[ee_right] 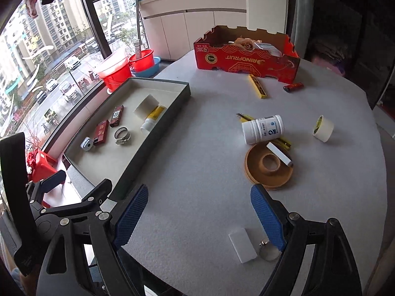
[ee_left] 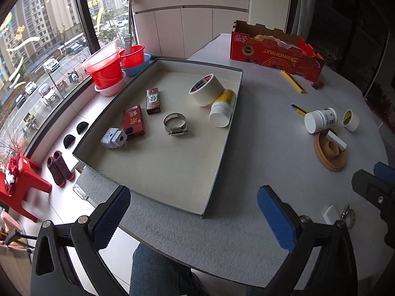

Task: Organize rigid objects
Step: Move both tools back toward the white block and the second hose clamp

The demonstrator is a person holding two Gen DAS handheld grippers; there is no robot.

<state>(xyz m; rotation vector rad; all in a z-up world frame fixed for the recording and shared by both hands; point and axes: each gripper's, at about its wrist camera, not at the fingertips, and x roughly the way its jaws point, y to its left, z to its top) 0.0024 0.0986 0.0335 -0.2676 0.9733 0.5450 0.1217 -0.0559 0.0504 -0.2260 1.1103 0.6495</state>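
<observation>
A shallow grey tray (ee_left: 222,148) (ee_right: 153,145) lies on the table's left. In it are a tape roll (ee_left: 206,92), a yellow-labelled bottle (ee_left: 222,109), a hose clamp (ee_left: 175,124), two red boxes (ee_left: 133,122), and a grey block (ee_left: 114,138). Loose on the table are a white bottle (ee_right: 263,128), a small tape roll (ee_right: 323,128), a wooden ring (ee_right: 269,167) with a white bar (ee_right: 279,154), a white block (ee_right: 242,248) and a metal clamp (ee_right: 269,251). My left gripper (ee_left: 195,217) is open and empty near the tray's corner. My right gripper (ee_right: 200,217) is open and empty above the table's front.
A red cardboard box (ee_right: 246,60) stands at the back. A yellow stick (ee_right: 258,86), a lighter (ee_right: 293,87) and a yellow cutter (ee_left: 299,109) lie on the table. Red buckets (ee_left: 106,66) stand on the window sill. A knee (ee_left: 158,271) is below the table edge.
</observation>
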